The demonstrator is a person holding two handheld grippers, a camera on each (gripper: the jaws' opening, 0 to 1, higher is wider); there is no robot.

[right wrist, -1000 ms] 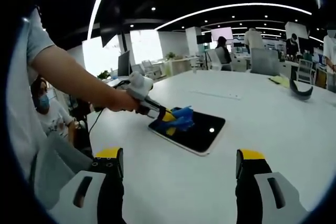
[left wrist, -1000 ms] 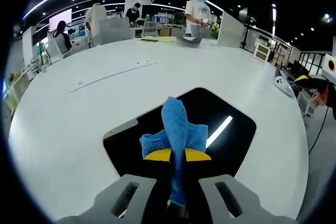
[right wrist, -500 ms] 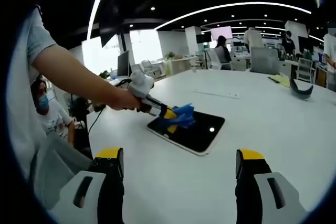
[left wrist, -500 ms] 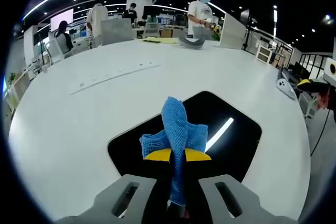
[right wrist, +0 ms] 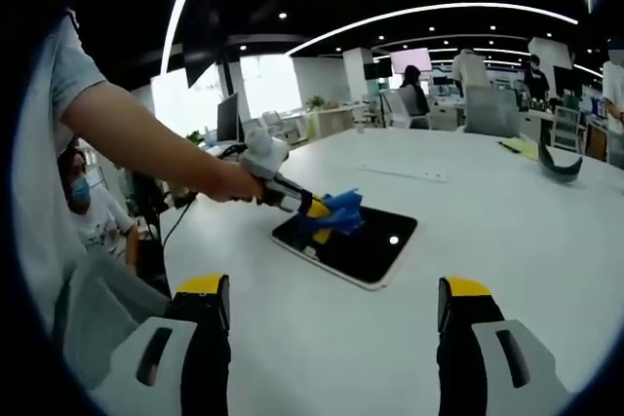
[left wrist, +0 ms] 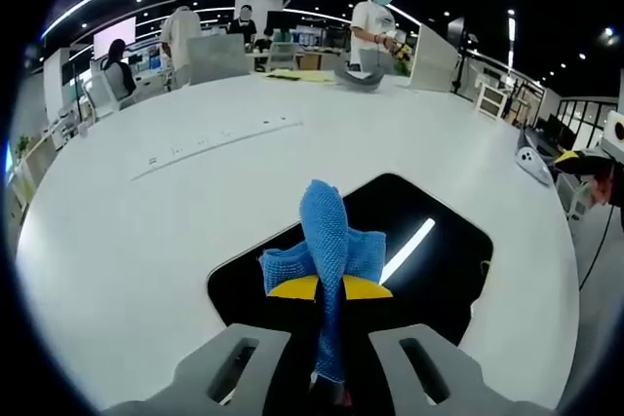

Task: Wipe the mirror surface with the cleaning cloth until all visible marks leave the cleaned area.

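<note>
A dark rectangular mirror (left wrist: 419, 241) (right wrist: 375, 245) lies flat on the white table (left wrist: 146, 241) and reflects a ceiling light. My left gripper (left wrist: 329, 287) (right wrist: 314, 213) is shut on a blue cleaning cloth (left wrist: 327, 241) (right wrist: 336, 213); the cloth bunches up past the yellow fingertips over the mirror's near end. In the right gripper view a person's hand (right wrist: 229, 182) holds that left gripper at the mirror's left edge. My right gripper (right wrist: 327, 299) hangs open nearer the table's front, well short of the mirror, with nothing between its yellow-tipped fingers (right wrist: 200, 287).
The big white table (right wrist: 507, 231) stretches far around the mirror. A dark curved object (right wrist: 558, 168) (left wrist: 353, 77) lies at its far side. Several people and desks stand in the background. A seated person (right wrist: 88, 211) is at the left.
The left gripper with the cloth has slid a little across the mirror, so the mirror sits slightly further right and lower in the left gripper view. The right gripper stays still.
</note>
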